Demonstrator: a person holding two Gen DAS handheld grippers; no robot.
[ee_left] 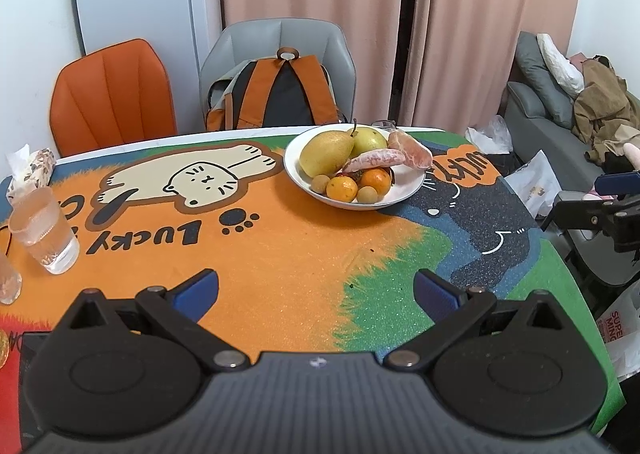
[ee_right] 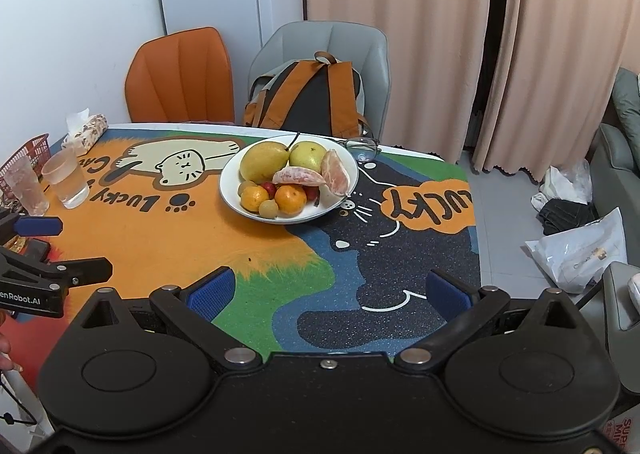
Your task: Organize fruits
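Left gripper (ee_left: 316, 290) fingers wide apart, nothing between them, hovering over the mat (ee_left: 280, 254) well short of the plate (ee_left: 412, 183). Right gripper (ee_right: 328, 290) same: fingers spread, empty, also well short of the plate.

All fruit sits in the plate: pear (ee_right: 264, 161) at the back, green-yellow fruit (ee_right: 308, 155) beside it, two peeled pomelo wedges (ee_right: 298, 177) leaning on top, two oranges (ee_right: 291, 198) at the front, small brown and red fruits tucked between.

Risks, as a guess: the pile is loose, so pulling a lower orange could tip the wedges off or roll the small ones out. Wedges are soft and a hard squeeze could crush them. Glasses (ee_right: 362, 145) lie just behind the plate and cups (ee_right: 70, 181) stand far left of it, so a wide sweep could knock them.
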